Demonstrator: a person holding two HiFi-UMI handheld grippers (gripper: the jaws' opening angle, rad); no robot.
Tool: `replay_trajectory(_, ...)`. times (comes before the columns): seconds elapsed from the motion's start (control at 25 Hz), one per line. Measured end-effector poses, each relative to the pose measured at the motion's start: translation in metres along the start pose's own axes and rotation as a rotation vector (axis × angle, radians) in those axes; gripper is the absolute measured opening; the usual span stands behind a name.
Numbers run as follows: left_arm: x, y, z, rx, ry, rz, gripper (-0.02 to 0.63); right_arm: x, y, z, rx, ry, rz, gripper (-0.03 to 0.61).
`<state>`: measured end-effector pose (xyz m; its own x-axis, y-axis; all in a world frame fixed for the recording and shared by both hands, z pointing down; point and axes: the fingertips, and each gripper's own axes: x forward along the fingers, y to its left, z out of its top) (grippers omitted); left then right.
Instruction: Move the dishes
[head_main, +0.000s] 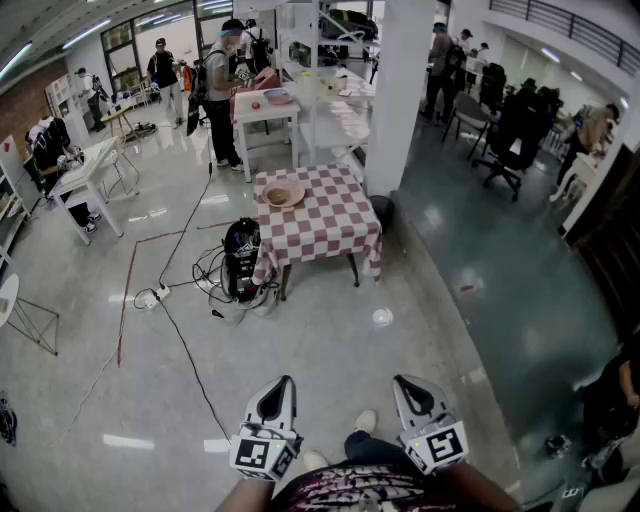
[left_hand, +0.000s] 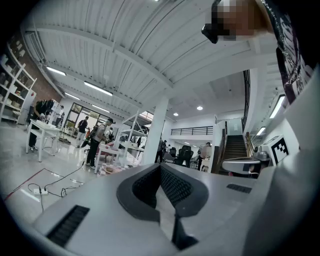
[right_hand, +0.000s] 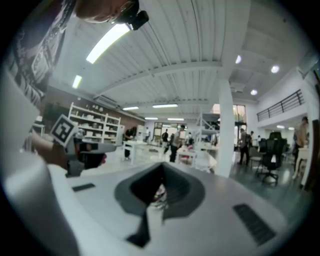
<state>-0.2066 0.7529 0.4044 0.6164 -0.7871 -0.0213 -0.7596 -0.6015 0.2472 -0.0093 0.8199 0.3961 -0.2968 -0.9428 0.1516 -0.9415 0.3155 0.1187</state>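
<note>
Dish (head_main: 283, 194), a shallow tan bowl, sits on the checked table (head_main: 335, 230), well ahead of both grippers and slightly to their left. The left gripper (head_main: 281, 388) and the right gripper (head_main: 407, 386) are closed on nothing. The step looks like the approach: next, walk up and open the jaws at the rim. The dish is round with no long axis, mouth up.

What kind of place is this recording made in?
Probably a large open workshop or laboratory hall: people work at white work tables, black office chairs stand at the right, and black cables run across the glossy grey floor.
</note>
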Motion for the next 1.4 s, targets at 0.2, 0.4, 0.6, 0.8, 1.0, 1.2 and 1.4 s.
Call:
replay_trajectory(0.2,0.016,0.003,0.002,-0.002,0.002,-0.03,0.025,0.018,0.005,-0.007,-0.008,-0.002,0.016,0.032)
replay_trajectory(0.4,0.035,0.015,-0.005,-0.028,0.016,-0.026,0.025,0.043,0.001,-0.012,0.025,0.001,0.048,0.034)
replay_trajectory(0.6,0.063,0.027,-0.013,0.001,0.093,-0.017,0.025,0.067,-0.007,-0.014,0.073,-0.017,0.073,0.034)
replay_trajectory(0.8,0.118,0.018,-0.023,0.049,0.134,-0.051,0.025,0.099,-0.043,-0.024,0.138,-0.02,0.093,0.034)
replay_trajectory(1.0,0.187,-0.001,-0.029,0.068,0.157,-0.092,0.025,0.126,-0.096,-0.036,0.156,-0.007,0.095,0.034)
replay_trajectory(1.2,0.245,-0.001,-0.03,0.08,0.133,-0.003,0.025,0.152,-0.145,-0.044,0.154,0.003,0.125,0.034)
replay_trajectory(1.4,0.288,-0.003,-0.025,0.1,0.097,0.05,0.025,0.174,-0.194,-0.044,0.163,-0.004,0.147,0.034)
